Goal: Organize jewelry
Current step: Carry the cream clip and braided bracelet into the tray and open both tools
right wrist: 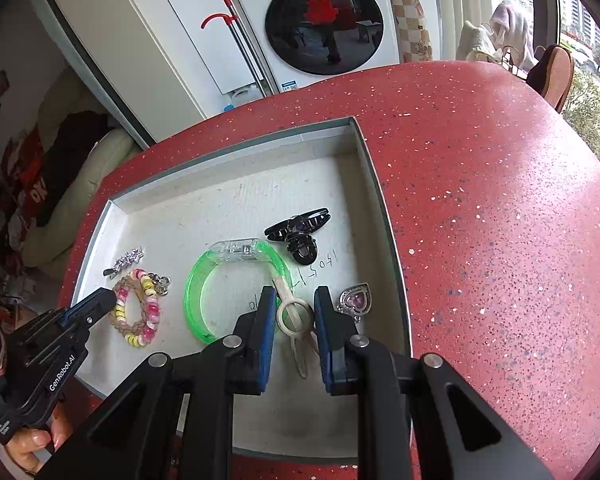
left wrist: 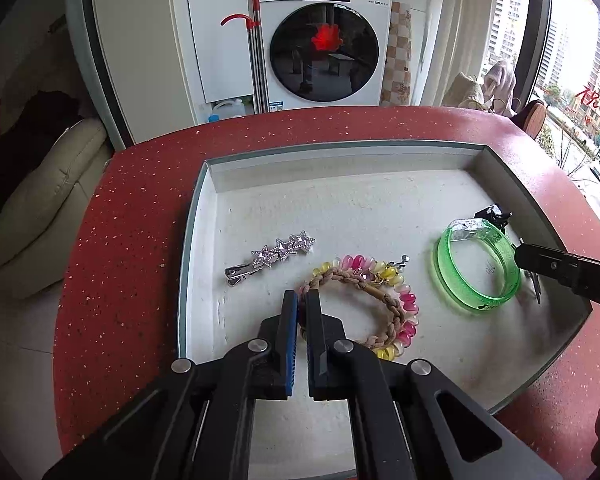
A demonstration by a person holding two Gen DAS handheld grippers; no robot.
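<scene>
The left claw (left wrist: pixel 301 300) is nearly clenched, seemingly pinching the soft braided cord-and-bead bracelet (left wrist: pixel 380 304) in the white tray (left wrist: pixel 204 216); light, floppy. The right claw (right wrist: pixel 292 300), released, straddles a stiff, thin beige ring-shaped hairpin (right wrist: pixel 296 320); best grasped at its ring.

The right tool (right wrist: pixel 294 300) hangs over a shallow white tray (right wrist: pixel 374 168) on a red speckled table (right wrist: pixel 500 200), its 2 blue-padded fingers (right wrist: pixel 266 328) apart. Between them lies a beige hairpin (right wrist: pixel 296 320), its ring between the tips, one end touching a green bangle (right wrist: pixel 204 280). Just right of the right finger sits a heart pendant (right wrist: pixel 356 300). A black claw clip (right wrist: pixel 298 234) lies beyond the bangle. At the tray's left are a star clip (right wrist: pixel 126 262) and a pink-and-yellow beaded bracelet (right wrist: pixel 138 308). The left tool (right wrist: pixel 100 304) reaches the bracelet's edge, its fingers close together. A washing machine (right wrist: pixel 320 20) stands behind.
</scene>
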